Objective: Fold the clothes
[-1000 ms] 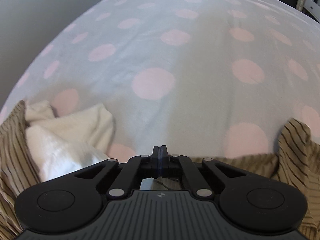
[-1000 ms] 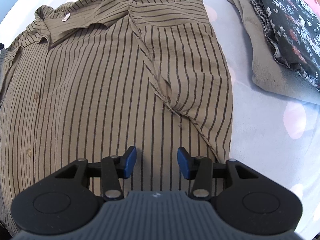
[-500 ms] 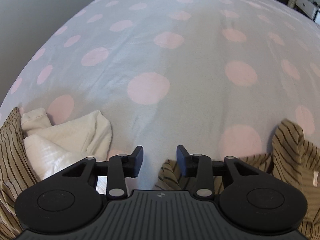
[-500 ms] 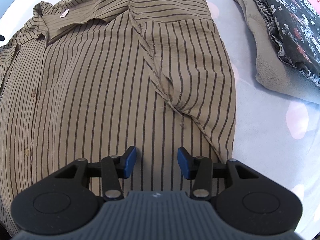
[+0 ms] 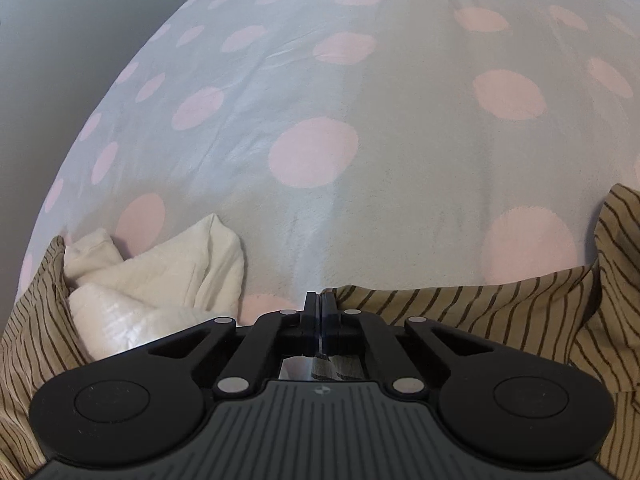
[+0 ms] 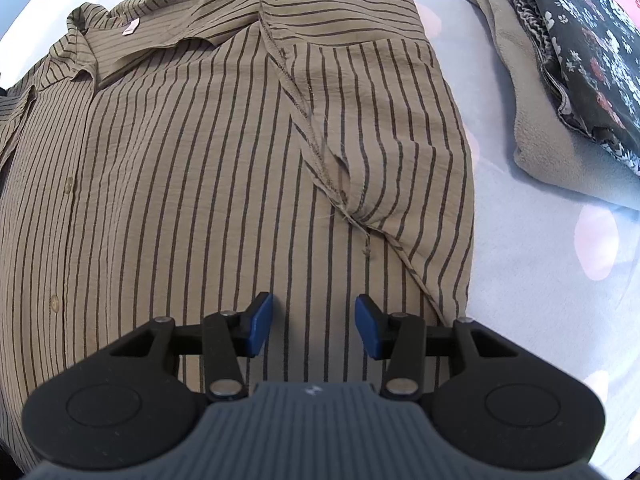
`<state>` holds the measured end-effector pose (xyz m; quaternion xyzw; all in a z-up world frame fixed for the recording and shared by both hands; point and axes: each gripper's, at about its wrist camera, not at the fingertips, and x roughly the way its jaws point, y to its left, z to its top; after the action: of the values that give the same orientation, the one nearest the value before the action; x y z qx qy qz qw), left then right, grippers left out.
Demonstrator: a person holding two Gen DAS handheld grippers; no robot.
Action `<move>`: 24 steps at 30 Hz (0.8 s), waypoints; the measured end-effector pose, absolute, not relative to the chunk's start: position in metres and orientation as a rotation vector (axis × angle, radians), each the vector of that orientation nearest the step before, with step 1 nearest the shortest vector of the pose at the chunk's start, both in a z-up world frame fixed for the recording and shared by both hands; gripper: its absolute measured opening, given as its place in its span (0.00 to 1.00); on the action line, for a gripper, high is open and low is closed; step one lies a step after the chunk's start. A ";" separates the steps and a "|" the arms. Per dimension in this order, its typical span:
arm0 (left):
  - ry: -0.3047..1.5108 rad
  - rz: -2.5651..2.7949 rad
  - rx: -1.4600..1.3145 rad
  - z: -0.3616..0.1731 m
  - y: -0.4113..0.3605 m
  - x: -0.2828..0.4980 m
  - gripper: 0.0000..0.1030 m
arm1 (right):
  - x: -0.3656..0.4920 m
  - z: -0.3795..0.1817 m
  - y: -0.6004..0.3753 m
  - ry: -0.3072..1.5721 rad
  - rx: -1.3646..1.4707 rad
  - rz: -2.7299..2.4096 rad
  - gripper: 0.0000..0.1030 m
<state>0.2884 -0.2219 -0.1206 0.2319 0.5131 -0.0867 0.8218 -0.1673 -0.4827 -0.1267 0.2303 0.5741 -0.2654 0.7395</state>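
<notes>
- Looking down through the right wrist view, I see the striped shirt spread across the frame on the dotted bedsheet, collar at upper left, one sleeve folded in.
- My right gripper hangs spread over the lower middle of the shirt, pinching nothing.
- My left gripper is pressed together, its tips at the shirt's edge at lower centre; I think it pinches that fabric.
- Thin, limp cloth: I judge it light, prone to slipping and bunching, so I'd take it at hems or seams.
- A white garment lies lower left; folded clothes upper right.
</notes>
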 end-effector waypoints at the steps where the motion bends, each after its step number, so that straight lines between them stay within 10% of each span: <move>1: 1.082 -0.172 0.490 -0.123 -0.221 0.288 0.00 | -0.167 -0.126 -0.483 1.259 0.504 -0.583 0.48; 7: 1.030 -0.198 0.485 -0.109 -0.215 0.277 0.22 | -0.171 -0.119 -0.486 1.230 0.506 -0.612 0.48; 24: 1.034 -0.433 0.443 -0.021 -0.154 0.101 0.22 | -0.217 -0.089 -0.470 1.183 0.493 -0.584 0.48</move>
<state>0.1015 -0.1545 -0.0207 0.2084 0.4861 -0.2037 0.8239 -0.2170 -0.4705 -0.0895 0.2266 0.5440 -0.2685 0.7620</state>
